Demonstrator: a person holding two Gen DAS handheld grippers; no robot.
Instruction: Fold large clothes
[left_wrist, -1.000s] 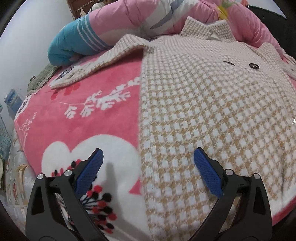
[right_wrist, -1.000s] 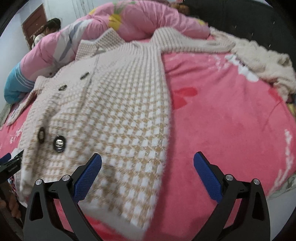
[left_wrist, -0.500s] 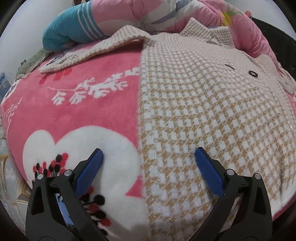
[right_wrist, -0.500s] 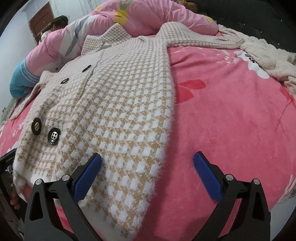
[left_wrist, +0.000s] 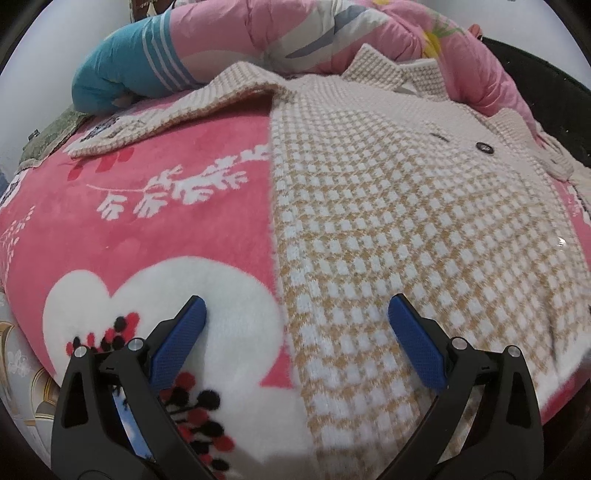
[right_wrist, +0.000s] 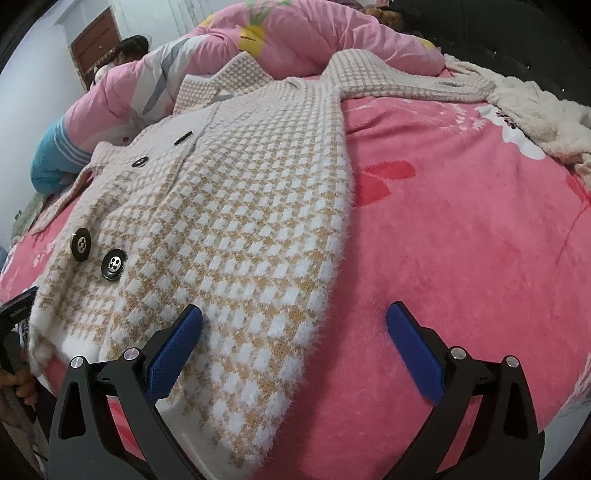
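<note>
The checked coat (left_wrist: 406, 229) is spread flat, front up, on the pink blanket (right_wrist: 461, 229) for folding. Left gripper (left_wrist: 293, 332) and right gripper (right_wrist: 295, 332) are held wide, empty, straddling its hem corners.

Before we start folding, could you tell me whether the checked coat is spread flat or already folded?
Spread flat: the checked coat lies open on the pink blanket, both sleeves stretched outward.

One houndstooth coat (right_wrist: 240, 206), two sleeves spread. Dark buttons on coat: three visible in right view, first (right_wrist: 81, 244), second (right_wrist: 113, 265), third (right_wrist: 139, 161). One pink blanket (right_wrist: 461, 221). One pink quilt (left_wrist: 295, 33). One white fluffy garment (right_wrist: 535, 114). Two tongs, left (left_wrist: 295, 314), right (right_wrist: 294, 314).
</note>
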